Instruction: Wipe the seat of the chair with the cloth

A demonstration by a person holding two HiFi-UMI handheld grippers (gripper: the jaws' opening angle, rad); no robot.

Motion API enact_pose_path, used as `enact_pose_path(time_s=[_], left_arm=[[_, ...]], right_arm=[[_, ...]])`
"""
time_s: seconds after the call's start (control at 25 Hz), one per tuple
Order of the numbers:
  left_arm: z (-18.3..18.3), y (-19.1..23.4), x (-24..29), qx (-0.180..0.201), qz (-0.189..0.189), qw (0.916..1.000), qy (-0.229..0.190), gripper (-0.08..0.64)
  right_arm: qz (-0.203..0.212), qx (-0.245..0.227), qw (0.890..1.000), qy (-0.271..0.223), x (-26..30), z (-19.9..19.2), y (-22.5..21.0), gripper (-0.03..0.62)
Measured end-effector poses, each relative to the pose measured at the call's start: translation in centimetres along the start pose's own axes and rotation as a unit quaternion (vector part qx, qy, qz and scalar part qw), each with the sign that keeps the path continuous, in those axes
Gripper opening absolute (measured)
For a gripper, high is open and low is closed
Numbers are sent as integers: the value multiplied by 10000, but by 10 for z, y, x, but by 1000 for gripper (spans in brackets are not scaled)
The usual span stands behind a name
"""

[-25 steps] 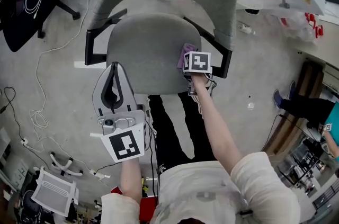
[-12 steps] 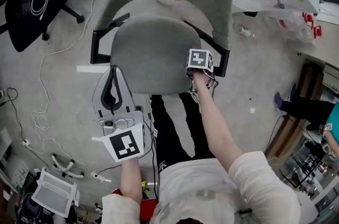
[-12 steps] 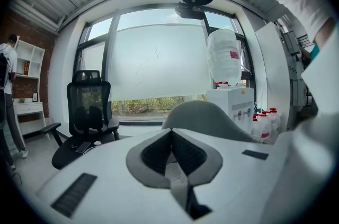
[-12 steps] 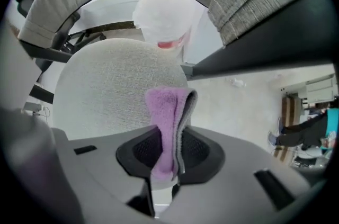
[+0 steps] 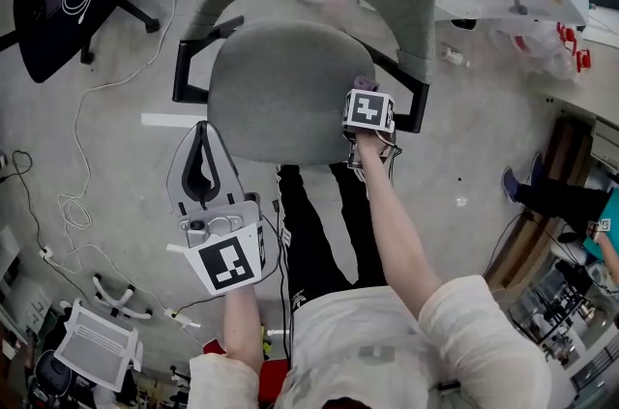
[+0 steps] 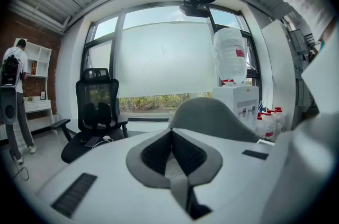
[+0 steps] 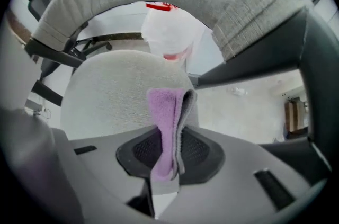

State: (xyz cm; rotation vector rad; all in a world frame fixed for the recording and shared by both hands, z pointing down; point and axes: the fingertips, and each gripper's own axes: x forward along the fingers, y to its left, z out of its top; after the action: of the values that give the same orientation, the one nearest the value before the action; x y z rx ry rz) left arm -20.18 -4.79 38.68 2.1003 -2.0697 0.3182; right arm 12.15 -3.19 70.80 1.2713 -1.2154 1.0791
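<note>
The right gripper (image 7: 169,139) is clenched on the purple cloth (image 7: 167,112), which sticks out ahead of the jaws over the grey seat (image 5: 276,93). Over the last second it has slid rightward, toward the seat's right edge. The left gripper (image 5: 205,134) stays off the seat, its jaws closed on nothing.

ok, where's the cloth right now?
The cloth is pinched in the right gripper, over the right part of the chair seat. In the head view it sits just inside the right armrest.
</note>
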Motion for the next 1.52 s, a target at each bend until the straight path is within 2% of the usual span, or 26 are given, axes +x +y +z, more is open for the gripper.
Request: enact_pose_path(time_s=[0.08, 0.16, 0.32, 0.52, 0.72, 0.92, 1.2, 1.4, 1.52], left_arm=[[-3, 9, -4, 10, 94, 10000, -2, 12], [-8, 17, -9, 6, 192, 9998, 43, 12], [-16, 34, -21, 32, 348, 9993, 137, 12], [-27, 60, -37, 127, 601, 9977, 271, 12], [-44, 88, -54, 152, 864, 9952, 440, 12], [-55, 106, -61, 150, 975, 9936, 547, 12], [-62, 89, -46, 62, 707, 9962, 509, 12], [-52, 58, -27, -62, 278, 9990, 354, 12], [-48, 24, -15, -57, -130, 9994, 327, 12]], right_arm=[[343, -115, 9993, -107, -21, 1, 33, 86], [895, -243, 9954, -259, -36, 3, 81, 86], [1968, -395, 9789, -384, -56, 0, 180, 86], [2588, -780, 9627, -107, -50, -28, 272, 86], [2932, -1047, 9502, 104, -41, -54, 330, 86], [2983, -1084, 9473, 425, -24, -77, 358, 86], [2874, -1255, 9487, 396, -15, -85, 361, 86], [2744, -1173, 9541, 253, -14, -86, 335, 86], [2582, -1010, 9604, 294, -13, -92, 296, 86]])
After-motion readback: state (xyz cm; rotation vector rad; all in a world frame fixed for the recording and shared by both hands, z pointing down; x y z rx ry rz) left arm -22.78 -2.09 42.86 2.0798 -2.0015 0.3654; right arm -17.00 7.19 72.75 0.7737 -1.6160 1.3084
